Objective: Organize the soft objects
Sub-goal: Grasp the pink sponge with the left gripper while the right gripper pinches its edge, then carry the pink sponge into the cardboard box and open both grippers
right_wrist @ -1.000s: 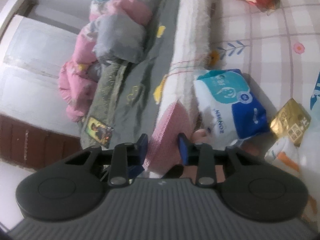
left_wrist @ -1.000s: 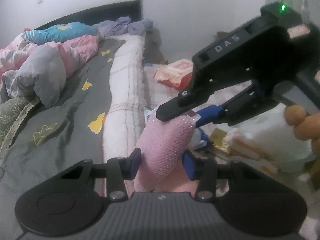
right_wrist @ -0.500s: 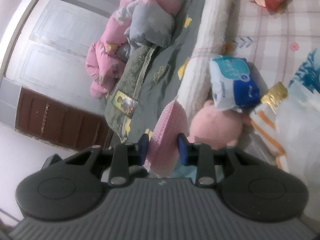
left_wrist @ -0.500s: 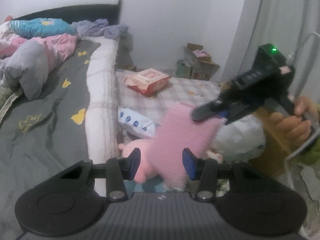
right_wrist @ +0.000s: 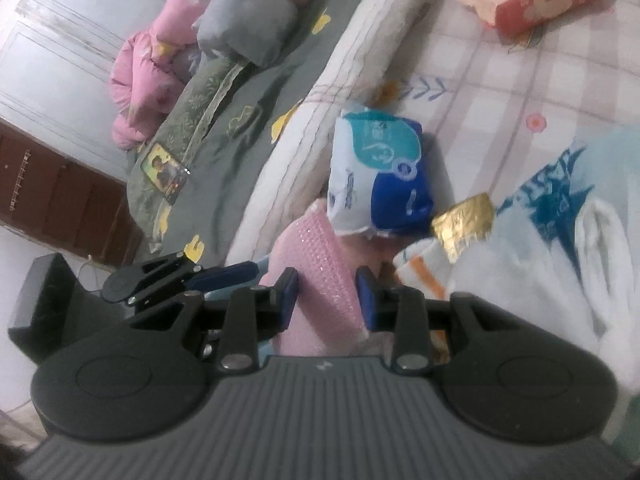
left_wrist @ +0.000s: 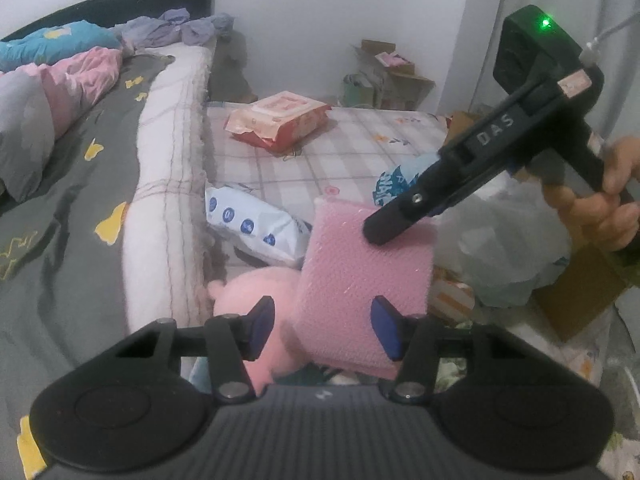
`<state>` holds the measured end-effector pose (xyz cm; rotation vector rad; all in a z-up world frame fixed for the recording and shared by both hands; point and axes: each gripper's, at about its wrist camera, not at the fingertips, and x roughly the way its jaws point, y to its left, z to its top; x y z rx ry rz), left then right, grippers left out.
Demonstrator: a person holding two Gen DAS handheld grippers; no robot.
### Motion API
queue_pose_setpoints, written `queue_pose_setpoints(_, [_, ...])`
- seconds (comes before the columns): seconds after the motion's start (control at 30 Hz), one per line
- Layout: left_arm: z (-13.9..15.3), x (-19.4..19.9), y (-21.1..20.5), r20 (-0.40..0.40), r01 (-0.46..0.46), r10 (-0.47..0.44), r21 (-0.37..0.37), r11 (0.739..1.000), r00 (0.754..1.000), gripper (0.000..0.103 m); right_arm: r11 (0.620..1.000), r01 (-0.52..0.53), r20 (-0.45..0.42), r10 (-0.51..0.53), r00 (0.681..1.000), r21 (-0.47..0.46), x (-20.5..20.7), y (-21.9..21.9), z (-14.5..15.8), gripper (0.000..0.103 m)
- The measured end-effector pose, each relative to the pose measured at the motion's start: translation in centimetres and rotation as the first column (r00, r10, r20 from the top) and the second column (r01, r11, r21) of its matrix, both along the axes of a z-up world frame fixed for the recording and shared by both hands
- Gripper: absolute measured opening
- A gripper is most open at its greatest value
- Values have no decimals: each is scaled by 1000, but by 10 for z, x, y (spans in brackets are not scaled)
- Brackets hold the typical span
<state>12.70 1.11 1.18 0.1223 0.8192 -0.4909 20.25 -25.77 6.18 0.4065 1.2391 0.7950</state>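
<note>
A pink textured sponge pad [left_wrist: 360,272] hangs above the checked mat, between both grippers. My right gripper [left_wrist: 394,226] comes in from the upper right, held by a hand, and is shut on the pad's top corner. In the right wrist view the pad [right_wrist: 320,280] is squeezed between the right gripper's [right_wrist: 328,302] blue pads. My left gripper [left_wrist: 322,330] is opening: the pad stands between its jaws, with the left pad [left_wrist: 260,326] clear of it. A pink plush toy [left_wrist: 248,296] lies below, beside the bed.
A blue and white wipes pack [left_wrist: 252,224] lies against the mattress edge [left_wrist: 168,184]. A red and pink pack [left_wrist: 280,120] sits farther back on the checked mat [left_wrist: 360,148]. A white plastic bag [left_wrist: 500,256], a gold packet [right_wrist: 464,216] and cardboard boxes [left_wrist: 396,76] stand right.
The left gripper's jaws have spread and its left pad has come off the pink pad. The right gripper keeps its hold and has rolled; the pad now faces the left camera broadside.
</note>
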Motion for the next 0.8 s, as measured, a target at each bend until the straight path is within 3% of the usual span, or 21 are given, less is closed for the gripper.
queue_pose_setpoints(0.33, [-3, 13, -1, -38, -58, 59, 24, 998, 998, 66, 999, -38, 141, 36, 989, 16, 16, 37, 5, 35])
queue_pose_setpoints(0.37, [-5, 15, -2, -50, -66, 69, 46, 997, 996, 62, 999, -24, 149, 20, 989, 26, 18, 40, 5, 38])
queue_pose_setpoints(0.4, [-10, 16, -3, -59, -80, 85, 75, 994, 995, 61, 999, -1, 143, -4, 990, 39, 21, 41, 5, 40])
queue_pose_setpoints(0.6, [-11, 11, 0, -42, -90, 93, 60, 994, 995, 61, 981, 160, 118, -173, 978, 110, 12, 14, 14, 41])
queue_pose_setpoints(0.8, [-12, 12, 7, -51, -111, 112, 15, 994, 992, 60, 976, 208, 21, -210, 978, 57, -17, 1, -4, 42])
